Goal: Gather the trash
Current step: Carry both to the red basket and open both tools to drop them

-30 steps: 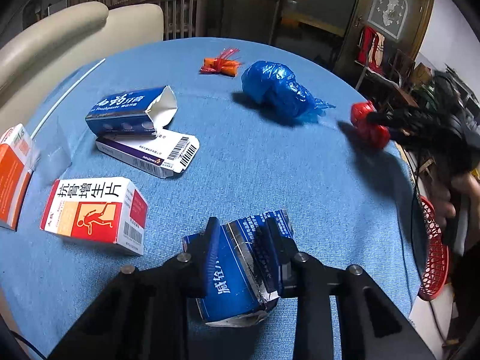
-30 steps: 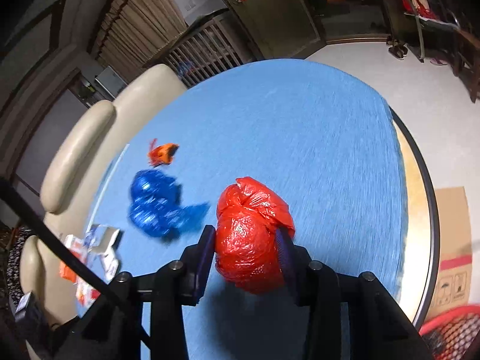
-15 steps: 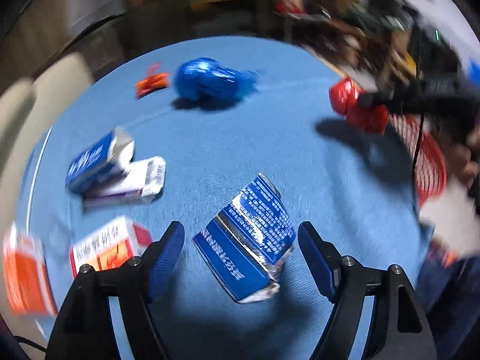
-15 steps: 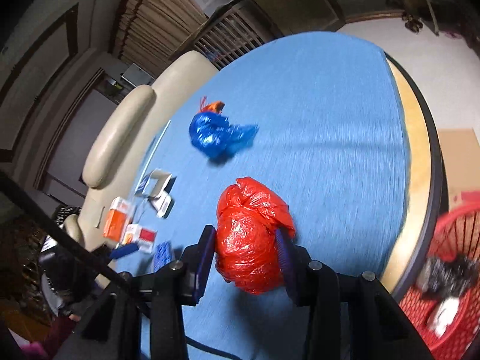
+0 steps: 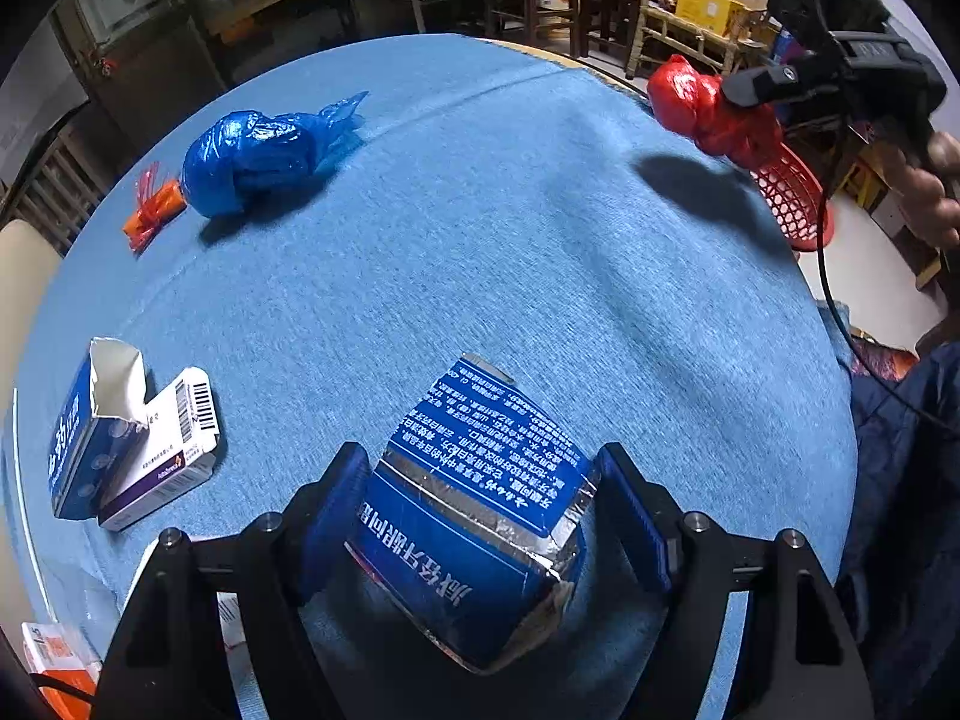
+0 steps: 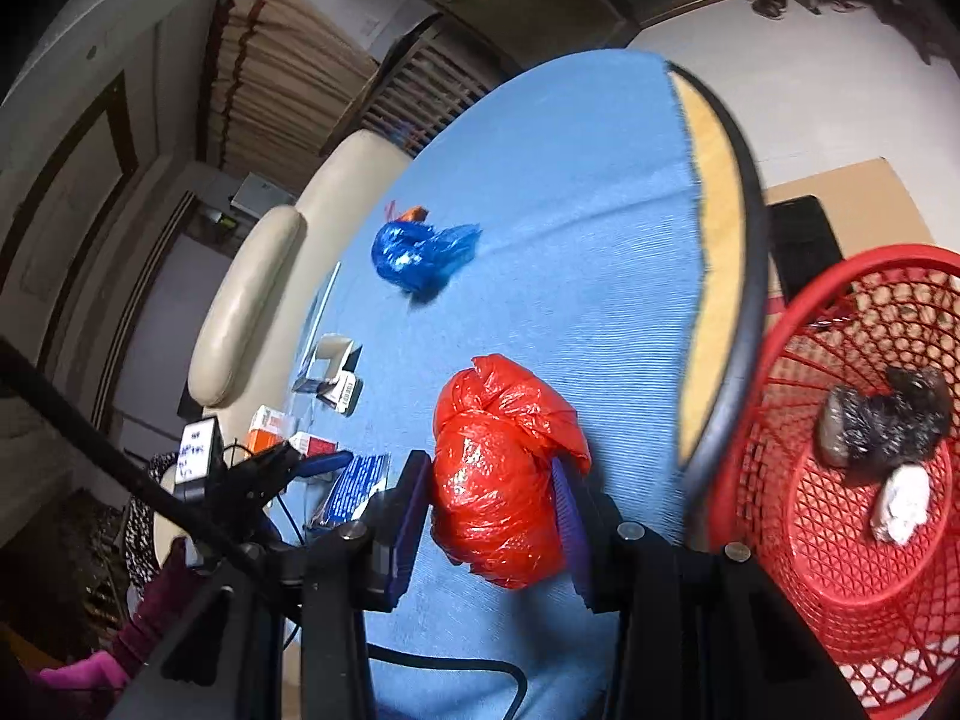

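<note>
A flattened blue carton [image 5: 480, 516] with white print and a foil edge lies on the blue tablecloth [image 5: 510, 240]. My left gripper [image 5: 483, 504] is open and stands wide around the carton, each pad close beside a corner of it. My right gripper [image 6: 492, 498] is shut on a knotted red plastic bag [image 6: 504, 468] and holds it above the table near the rim. In the left wrist view the red bag [image 5: 696, 102] hangs at the far right. Just past the rim stands a red mesh basket [image 6: 798, 570].
On the cloth lie a blue plastic bag [image 5: 258, 150], a small orange wrapper [image 5: 153, 213], an opened blue box [image 5: 84, 438] on a white box [image 5: 174, 456], and an orange box [image 5: 54, 654]. The basket holds a black bag [image 6: 882, 426] and a white wad [image 6: 900, 504]. A cream chair [image 6: 240, 312] stands behind the table.
My left gripper let go of the blue carton, opened wide and rolled; the carton now lies between its fingers. My right gripper carried the red bag to the table's rim, and the basket came into view.
</note>
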`<state>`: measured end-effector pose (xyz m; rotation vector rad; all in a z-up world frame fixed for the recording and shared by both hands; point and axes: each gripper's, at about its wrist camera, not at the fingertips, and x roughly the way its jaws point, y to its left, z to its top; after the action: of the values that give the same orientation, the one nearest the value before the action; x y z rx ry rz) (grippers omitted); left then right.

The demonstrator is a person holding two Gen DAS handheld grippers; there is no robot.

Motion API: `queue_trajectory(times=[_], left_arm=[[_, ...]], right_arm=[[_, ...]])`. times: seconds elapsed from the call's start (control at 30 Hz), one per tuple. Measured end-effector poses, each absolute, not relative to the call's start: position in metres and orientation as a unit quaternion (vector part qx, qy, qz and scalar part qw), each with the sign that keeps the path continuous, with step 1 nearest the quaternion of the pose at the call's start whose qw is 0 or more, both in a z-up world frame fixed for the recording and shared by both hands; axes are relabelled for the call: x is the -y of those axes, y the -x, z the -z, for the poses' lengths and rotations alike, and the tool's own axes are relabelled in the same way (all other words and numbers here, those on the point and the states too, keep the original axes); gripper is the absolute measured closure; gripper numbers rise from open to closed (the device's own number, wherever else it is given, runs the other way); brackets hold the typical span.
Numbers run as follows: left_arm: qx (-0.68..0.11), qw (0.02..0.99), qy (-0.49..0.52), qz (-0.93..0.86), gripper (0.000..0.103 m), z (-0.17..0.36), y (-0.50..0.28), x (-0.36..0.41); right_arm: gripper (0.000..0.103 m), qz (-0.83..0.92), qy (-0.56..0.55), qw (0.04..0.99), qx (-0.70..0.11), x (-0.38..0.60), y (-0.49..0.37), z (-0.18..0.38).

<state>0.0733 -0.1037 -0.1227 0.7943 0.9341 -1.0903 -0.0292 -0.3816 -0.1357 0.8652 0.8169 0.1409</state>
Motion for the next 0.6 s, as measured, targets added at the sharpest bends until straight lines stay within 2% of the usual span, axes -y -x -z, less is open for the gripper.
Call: queue_trajectory(times=[0.23,0.6], left_arm=[[-0.415,0.709,-0.331,0.464,0.027,0.122,-0.063,0.096],[-0.427,0.774,-0.227,0.409,0.027,0.112,-0.054,0.117]], right_arm=[[0.060,-0.060,-0.410,0.833,-0.368,0.390,0.037,0.127],[0.060,-0.041,-0.380,0.854,-0.354,0.399,0.071,0.117]])
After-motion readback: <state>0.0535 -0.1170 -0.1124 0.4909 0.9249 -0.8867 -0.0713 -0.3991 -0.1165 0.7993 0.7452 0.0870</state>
